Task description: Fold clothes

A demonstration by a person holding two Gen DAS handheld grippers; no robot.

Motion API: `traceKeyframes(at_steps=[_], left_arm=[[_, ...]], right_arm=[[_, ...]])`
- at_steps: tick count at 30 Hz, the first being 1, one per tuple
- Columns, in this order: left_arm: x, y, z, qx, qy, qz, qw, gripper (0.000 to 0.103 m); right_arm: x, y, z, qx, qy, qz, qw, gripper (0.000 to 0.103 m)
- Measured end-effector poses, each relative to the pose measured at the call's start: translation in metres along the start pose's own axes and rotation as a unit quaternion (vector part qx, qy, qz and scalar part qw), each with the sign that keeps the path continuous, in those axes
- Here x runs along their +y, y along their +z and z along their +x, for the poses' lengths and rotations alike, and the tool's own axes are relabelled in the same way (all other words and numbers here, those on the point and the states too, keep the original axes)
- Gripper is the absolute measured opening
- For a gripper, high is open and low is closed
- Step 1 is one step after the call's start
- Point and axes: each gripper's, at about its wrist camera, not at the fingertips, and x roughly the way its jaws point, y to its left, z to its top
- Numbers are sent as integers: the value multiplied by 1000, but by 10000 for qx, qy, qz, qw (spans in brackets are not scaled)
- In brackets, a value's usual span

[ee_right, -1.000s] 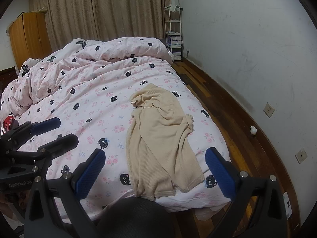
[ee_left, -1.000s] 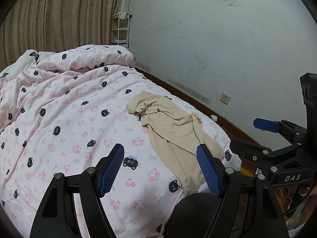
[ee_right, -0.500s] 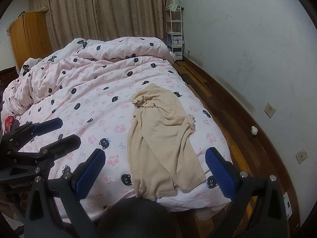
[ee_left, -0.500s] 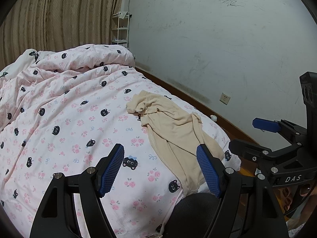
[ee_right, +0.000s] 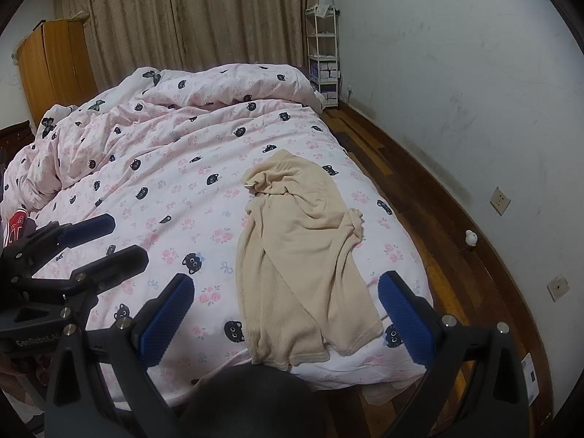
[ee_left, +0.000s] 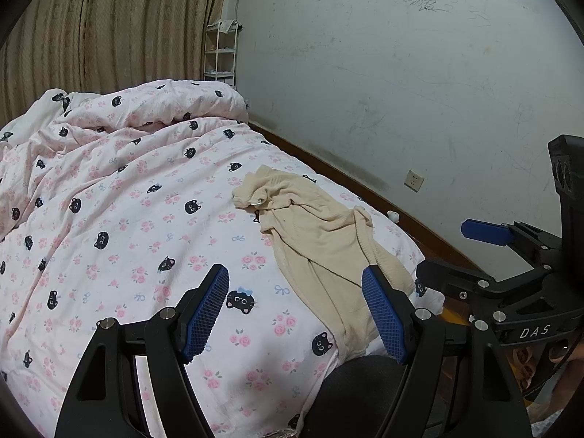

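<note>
Beige and soft, the shirt (ee_right: 299, 252) lies crumpled on the bed (ee_right: 175, 182), on the side of it near the wall (ee_right: 456, 73). Its bottom edge hangs a little over the foot of the bed, close to you. The bed has a pink cover with black cat faces and small flowers on it. You hold your left gripper (ee_left: 295, 306) up above the foot of the bed, and its two blue pads (ee_left: 206, 306) stand wide apart with nothing between them. In the left wrist view the shirt (ee_left: 321, 237) lies just past the right pad. You hold your right gripper (ee_right: 284, 317) above the foot of the bed too, and its jaws are spread wide and hold nothing. The low end of the shirt shows between its pads (ee_right: 166, 319), but they do not touch it. Each gripper shows at the edge of the other one's view, side by side. Brown curtains (ee_right: 189, 14) hang behind the bed. A white shelf (ee_right: 323, 54) stands in the corner. A wood cupboard (ee_right: 54, 62) stands far off by the other side of the bed. The floor (ee_right: 419, 219) beside the bed is dark wood.
</note>
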Motion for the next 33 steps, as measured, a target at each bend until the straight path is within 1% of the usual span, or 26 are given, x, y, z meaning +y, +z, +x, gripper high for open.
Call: traceKeyframes(at_steps=[8,17,24,28,33], left_arm=[[2,-1,8,37,-30,8,10000,71],[7,8,31,94,-137,120,9998,71],[12,27,73,128,-119,315,9994,71],[17,45,108,254,-91,363,9990,71],[21,63,155,430,64,462,9980,71]], right_arm=[[-1,-1,8,53,-12,18,10000,102],[-11,-3,29,192,-20,123,9997,102],[-26,-7,55,365,15,272,9990,102],[-37,-10,75,499,43,393,9980,102],[-47,-13,101,637,-12,544,9965,102]])
